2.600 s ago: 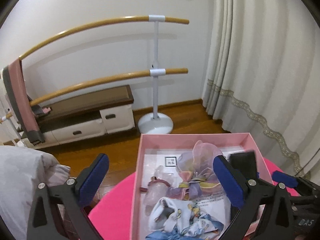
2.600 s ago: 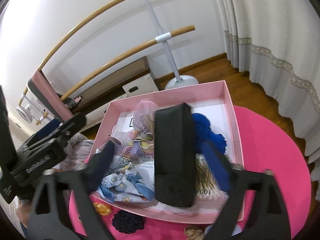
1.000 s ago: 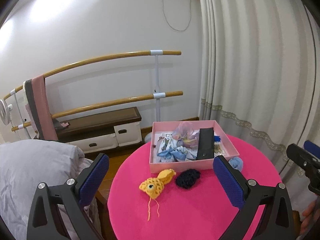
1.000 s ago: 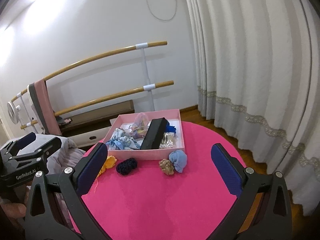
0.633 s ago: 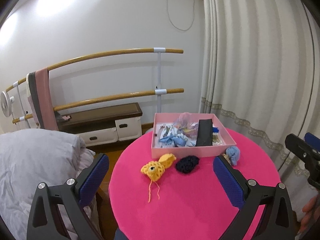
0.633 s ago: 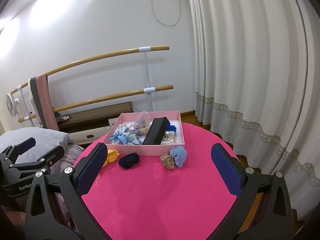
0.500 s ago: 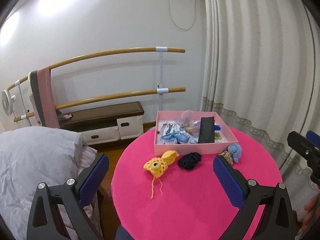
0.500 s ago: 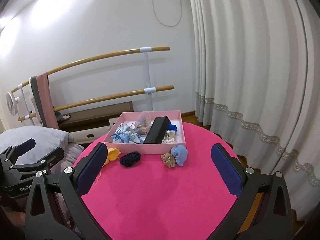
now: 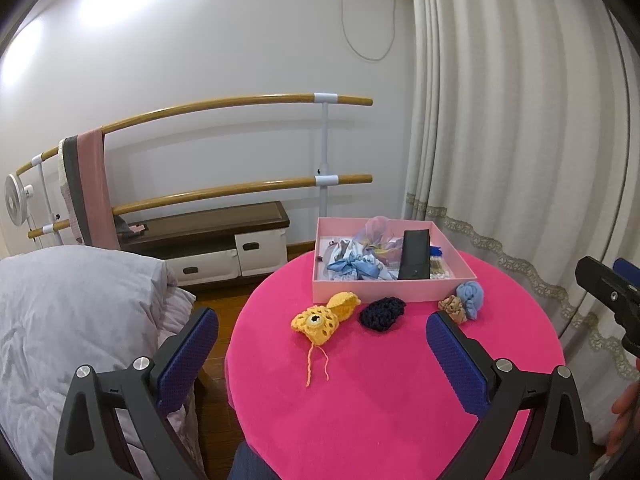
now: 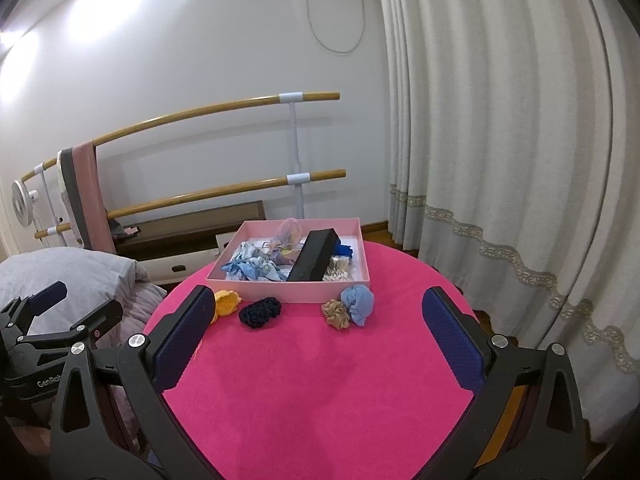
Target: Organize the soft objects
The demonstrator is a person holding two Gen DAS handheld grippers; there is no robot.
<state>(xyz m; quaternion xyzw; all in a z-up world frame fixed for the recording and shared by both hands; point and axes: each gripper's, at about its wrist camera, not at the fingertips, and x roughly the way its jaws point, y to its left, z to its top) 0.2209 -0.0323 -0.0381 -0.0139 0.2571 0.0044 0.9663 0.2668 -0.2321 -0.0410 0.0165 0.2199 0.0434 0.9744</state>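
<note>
On the round pink table (image 10: 320,400), four soft things lie in a row just in front of the pink box (image 10: 288,280): a yellow crochet piece (image 9: 320,318), a dark knit piece (image 10: 260,311), a tan scrunchie (image 10: 337,313) and a blue cloth (image 10: 359,300). The left gripper (image 9: 322,346) and right gripper (image 10: 320,336) hover above the table, both spread wide and empty.
</note>
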